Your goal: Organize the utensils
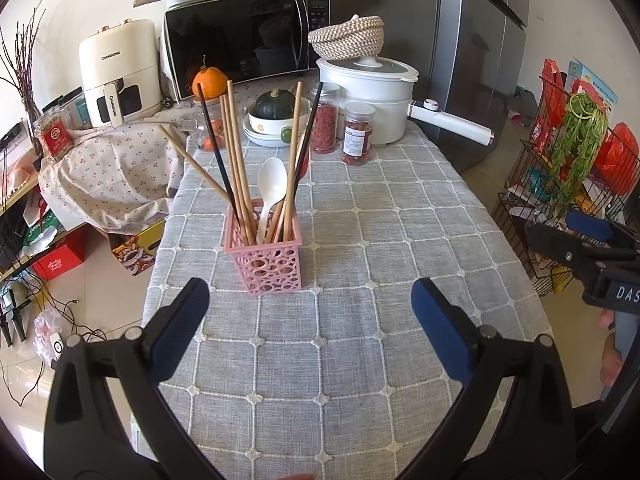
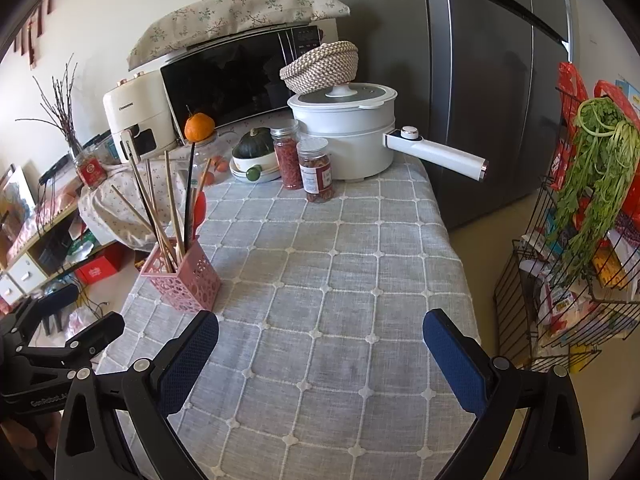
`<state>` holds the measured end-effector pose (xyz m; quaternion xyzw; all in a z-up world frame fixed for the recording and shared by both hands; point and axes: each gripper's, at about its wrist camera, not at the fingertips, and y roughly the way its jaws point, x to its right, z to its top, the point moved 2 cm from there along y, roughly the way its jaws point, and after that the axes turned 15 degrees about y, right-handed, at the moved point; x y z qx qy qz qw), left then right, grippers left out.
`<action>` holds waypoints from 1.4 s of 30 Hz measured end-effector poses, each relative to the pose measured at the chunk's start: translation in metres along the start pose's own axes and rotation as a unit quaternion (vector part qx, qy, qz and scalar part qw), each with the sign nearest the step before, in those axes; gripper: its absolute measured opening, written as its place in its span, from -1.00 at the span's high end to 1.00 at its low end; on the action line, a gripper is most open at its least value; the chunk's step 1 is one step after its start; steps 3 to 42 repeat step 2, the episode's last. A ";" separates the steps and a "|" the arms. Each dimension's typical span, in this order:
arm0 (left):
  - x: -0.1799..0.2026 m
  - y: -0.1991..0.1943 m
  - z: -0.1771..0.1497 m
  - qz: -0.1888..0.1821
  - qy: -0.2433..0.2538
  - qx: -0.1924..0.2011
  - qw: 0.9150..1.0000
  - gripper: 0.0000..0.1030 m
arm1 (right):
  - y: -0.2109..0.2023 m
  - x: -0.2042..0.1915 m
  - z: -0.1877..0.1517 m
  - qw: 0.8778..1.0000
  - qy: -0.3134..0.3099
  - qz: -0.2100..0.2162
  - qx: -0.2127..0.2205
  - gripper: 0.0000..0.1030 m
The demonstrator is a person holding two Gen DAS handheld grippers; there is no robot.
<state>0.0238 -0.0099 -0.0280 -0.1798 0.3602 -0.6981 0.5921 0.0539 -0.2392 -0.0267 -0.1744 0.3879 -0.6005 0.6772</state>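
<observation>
A pink perforated holder (image 1: pixel 262 264) stands on the grey checked tablecloth (image 1: pixel 360 360). Several wooden and black chopsticks (image 1: pixel 236 152) and a white spoon (image 1: pixel 272 188) stand in it. My left gripper (image 1: pixel 310 296) is open just in front of the holder, with nothing between its blue pads. In the right wrist view the holder (image 2: pixel 184 280) sits to the left with its chopsticks (image 2: pixel 170 208), and something red (image 2: pixel 200 208) shows behind them. My right gripper (image 2: pixel 322 324) is open and empty over bare cloth (image 2: pixel 340 280). The left gripper (image 2: pixel 76 316) shows at that view's left edge.
At the table's far end stand a white pot with a long handle (image 1: pixel 376 96), two red-filled jars (image 1: pixel 358 132), stacked bowls holding a green squash (image 1: pixel 276 120), an orange (image 1: pixel 209 82) and a microwave (image 1: pixel 240 40). A wire rack with greens (image 2: pixel 584 240) stands to the right, beside a fridge (image 2: pixel 492 100).
</observation>
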 end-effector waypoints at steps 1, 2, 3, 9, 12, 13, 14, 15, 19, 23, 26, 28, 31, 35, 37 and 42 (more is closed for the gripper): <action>0.000 0.000 0.000 -0.001 -0.001 -0.001 1.000 -0.96 | 0.000 0.000 0.000 1.000 -0.001 -0.001 -0.001 -1.00; -0.001 0.001 0.001 -0.001 -0.002 -0.003 1.000 -0.96 | 0.001 0.000 -0.001 1.000 -0.001 -0.002 -0.002 -1.00; -0.001 0.001 0.001 -0.001 -0.002 -0.003 1.000 -0.96 | 0.001 0.000 -0.001 1.000 -0.001 -0.002 -0.002 -1.00; -0.001 0.001 0.001 -0.001 -0.002 -0.003 1.000 -0.96 | 0.001 0.000 -0.001 1.000 -0.001 -0.002 -0.002 -1.00; -0.001 0.001 0.001 -0.001 -0.002 -0.003 1.000 -0.96 | 0.001 0.000 -0.001 1.000 -0.001 -0.002 -0.002 -1.00; -0.001 0.001 0.001 -0.001 -0.002 -0.003 1.000 -0.96 | 0.001 0.000 -0.001 1.000 -0.001 -0.002 -0.002 -1.00; -0.001 0.001 0.001 -0.001 -0.002 -0.003 1.000 -0.96 | 0.001 0.000 -0.001 1.000 -0.001 -0.002 -0.002 -1.00; -0.001 0.001 0.001 -0.001 -0.002 -0.003 1.000 -0.96 | 0.001 0.000 -0.001 1.000 -0.001 -0.002 -0.002 -1.00; -0.001 0.001 0.001 -0.001 -0.002 -0.003 1.000 -0.96 | 0.001 0.000 -0.001 1.000 -0.001 -0.002 -0.002 -1.00; -0.001 0.001 0.001 -0.001 -0.002 -0.003 1.000 -0.96 | 0.001 0.000 -0.001 1.000 -0.001 -0.002 -0.002 -1.00; -0.001 0.001 0.001 -0.001 -0.002 -0.003 1.000 -0.96 | 0.001 0.000 -0.001 1.000 -0.001 -0.002 -0.002 -1.00; -0.001 0.001 0.001 -0.001 -0.002 -0.003 1.000 -0.96 | 0.001 0.000 -0.001 1.000 -0.001 -0.002 -0.002 -1.00; -0.001 0.001 0.001 -0.001 -0.002 -0.003 1.000 -0.96 | 0.001 0.000 -0.001 1.000 -0.001 -0.002 -0.002 -1.00; -0.001 0.001 0.001 -0.001 -0.002 -0.003 1.000 -0.96 | 0.001 0.000 -0.001 1.000 -0.001 -0.002 -0.002 -1.00; -0.001 0.001 0.001 -0.001 -0.002 -0.003 1.000 -0.96 | 0.001 0.000 -0.001 1.000 -0.001 -0.002 -0.002 -1.00; -0.001 0.001 0.001 -0.001 -0.002 -0.003 1.000 -0.96 | 0.001 0.000 -0.001 1.000 -0.001 -0.002 -0.002 -1.00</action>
